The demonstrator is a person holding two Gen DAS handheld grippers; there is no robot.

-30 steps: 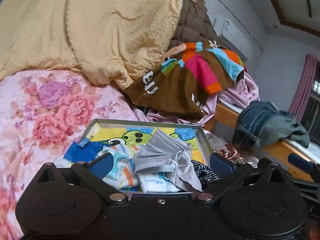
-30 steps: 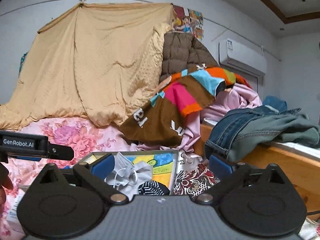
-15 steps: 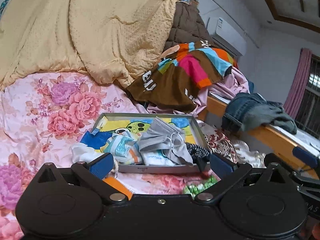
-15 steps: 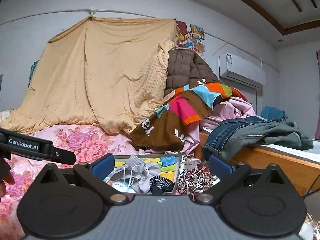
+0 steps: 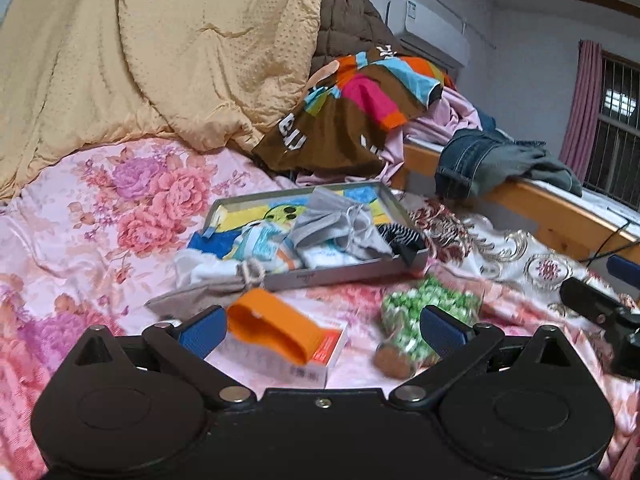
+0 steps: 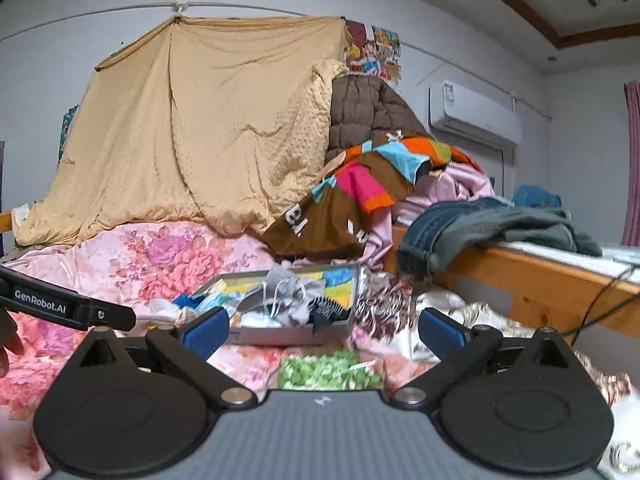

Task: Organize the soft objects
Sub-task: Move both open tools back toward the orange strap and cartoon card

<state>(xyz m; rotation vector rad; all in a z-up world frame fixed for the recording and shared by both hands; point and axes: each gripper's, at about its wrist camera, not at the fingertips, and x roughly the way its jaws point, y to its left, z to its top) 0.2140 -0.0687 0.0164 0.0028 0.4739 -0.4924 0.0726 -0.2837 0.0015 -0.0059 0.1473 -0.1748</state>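
A shallow grey tray [image 5: 340,274] with a cartoon lining lies on the floral bedspread [image 5: 120,208]. It holds a grey face mask [image 5: 336,220], white and patterned cloths [image 5: 264,250] and a striped sock [image 5: 396,236]. The tray also shows in the right wrist view [image 6: 288,334]. A white cloth with a knotted cord [image 5: 224,272] lies over its left corner. An orange band [image 5: 272,328] on a small box and a green-patterned soft roll [image 5: 424,320] lie in front. My left gripper [image 5: 322,330] is open and empty above them. My right gripper [image 6: 324,330] is open and empty, back from the tray.
A yellow blanket [image 5: 160,60] hangs behind the bed, with a brown jacket and a colourful garment [image 5: 360,108] piled at its right. Jeans [image 5: 480,164] lie on a wooden bed frame [image 5: 560,220] at the right. The right gripper shows at the left wrist view's right edge [image 5: 600,312].
Both grippers have pulled back from the tray and risen. The orange band, small box and green roll have come into view in front of the tray. Both stay open.
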